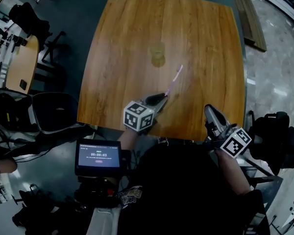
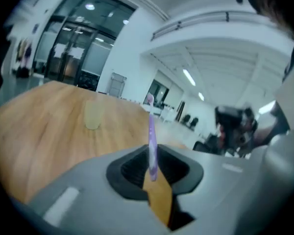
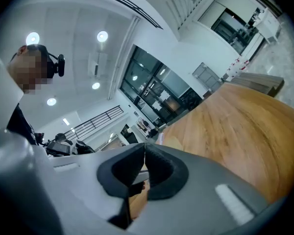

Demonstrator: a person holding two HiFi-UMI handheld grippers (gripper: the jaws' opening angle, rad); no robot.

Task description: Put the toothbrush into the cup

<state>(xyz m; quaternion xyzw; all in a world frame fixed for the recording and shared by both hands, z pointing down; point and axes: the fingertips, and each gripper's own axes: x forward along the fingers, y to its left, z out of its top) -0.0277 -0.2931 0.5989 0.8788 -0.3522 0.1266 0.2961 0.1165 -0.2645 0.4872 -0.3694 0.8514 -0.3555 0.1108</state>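
Observation:
A pale translucent cup (image 1: 157,54) stands upright near the middle of the wooden table (image 1: 122,43). My left gripper (image 1: 160,100) is shut on the handle end of a thin purple toothbrush (image 1: 174,80), whose head points away toward the far right of the cup. In the left gripper view the toothbrush (image 2: 151,133) rises from between the shut pads of the left gripper (image 2: 152,169), with the cup (image 2: 93,115) ahead and to its left. My right gripper (image 1: 211,114) hovers at the table's near right edge. In its own view the right gripper (image 3: 143,166) is shut with nothing in it.
A small screen (image 1: 98,156) sits below the table's near edge. Chairs (image 1: 49,112) and a second table (image 1: 20,65) stand to the left, a black bag (image 1: 276,141) to the right, and a wooden platform (image 1: 249,16) at the far right.

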